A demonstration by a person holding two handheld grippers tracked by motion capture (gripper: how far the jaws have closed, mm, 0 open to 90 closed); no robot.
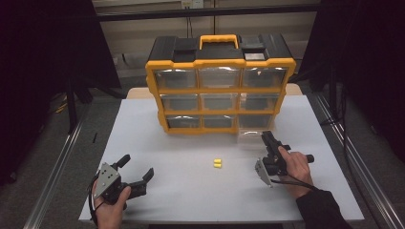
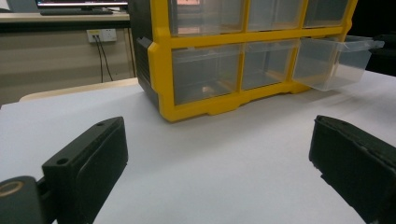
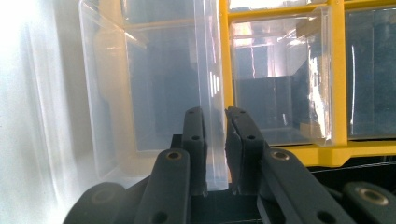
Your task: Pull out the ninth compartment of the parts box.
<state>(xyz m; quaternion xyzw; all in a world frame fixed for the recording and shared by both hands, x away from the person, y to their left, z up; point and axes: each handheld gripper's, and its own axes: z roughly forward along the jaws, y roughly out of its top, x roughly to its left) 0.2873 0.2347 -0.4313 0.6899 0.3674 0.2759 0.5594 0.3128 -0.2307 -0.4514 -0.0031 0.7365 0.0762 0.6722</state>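
Observation:
A yellow and black organiser (image 1: 219, 90) with clear drawers stands at the back of the white table (image 1: 181, 200). Its bottom right drawer (image 1: 249, 139) is pulled partly out. My right gripper (image 1: 268, 139) is shut on that drawer's front lip. In the right gripper view the clear lip (image 3: 208, 70) runs down between the two black jaws of my right gripper (image 3: 215, 116). My left gripper (image 1: 138, 166) rests open at the table's near left with nothing between its fingers. In the left gripper view the jaws of my left gripper (image 2: 219, 140) stand wide apart, facing the organiser (image 2: 210, 100) and the drawer (image 2: 334, 63).
A small yellow piece (image 1: 217, 163) lies on the table in front of the organiser, between the two hands. The other drawers are pushed in. Dark floor and metal rails (image 1: 57, 162) flank the table on both sides.

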